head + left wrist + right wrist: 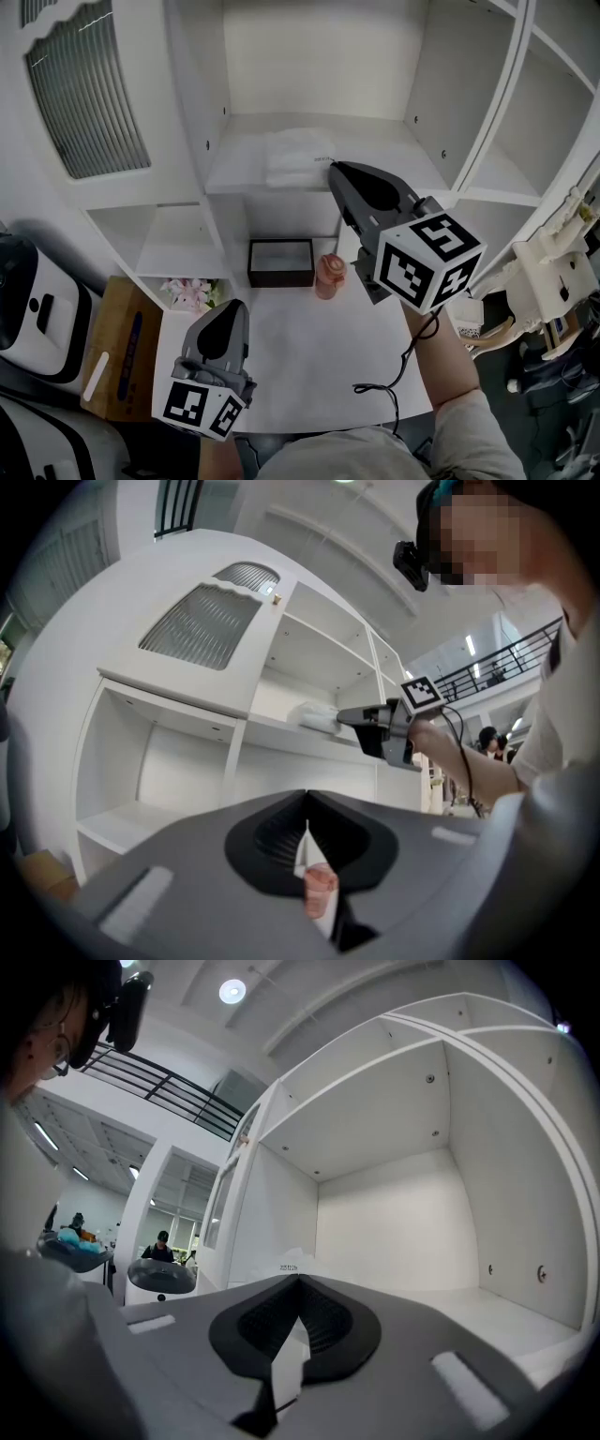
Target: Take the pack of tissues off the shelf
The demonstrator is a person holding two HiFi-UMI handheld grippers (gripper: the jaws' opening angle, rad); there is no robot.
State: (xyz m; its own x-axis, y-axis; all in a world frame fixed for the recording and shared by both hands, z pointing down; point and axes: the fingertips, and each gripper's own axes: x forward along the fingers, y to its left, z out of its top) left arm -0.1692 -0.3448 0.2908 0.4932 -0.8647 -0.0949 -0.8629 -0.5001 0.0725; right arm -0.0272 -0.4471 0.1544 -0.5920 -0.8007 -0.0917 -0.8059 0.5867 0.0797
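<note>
The white shelf unit (394, 150) fills most of my view, with a white table (309, 366) in front of it. The pack of tissues (295, 157) lies flat on the upper shelf board, toward its front edge and left of middle, and nothing else shares that compartment. My right gripper (335, 169) reaches into the compartment with its tips against the right end of the pack. In the right gripper view the jaws are clenched together, and the printed end of the wrapper sits just at their tips. I judge they have pinched that thin end flap, though so slight a hold is hard to confirm. So the grasp looks made and the lift-out is next. That calls for drawing the pack straight back toward me over the shelf edge, slowly, since a pinch on wrapping alone could slip or tear. My left gripper (236, 309) hangs low over the table, jaws closed on nothing and well apart from the shelf. On the table, under the shelf board, stands an open black box (281, 277) that looks empty. A small pink cup (328, 277) stands just beside it to the right, and I cannot tell what it holds.
</note>
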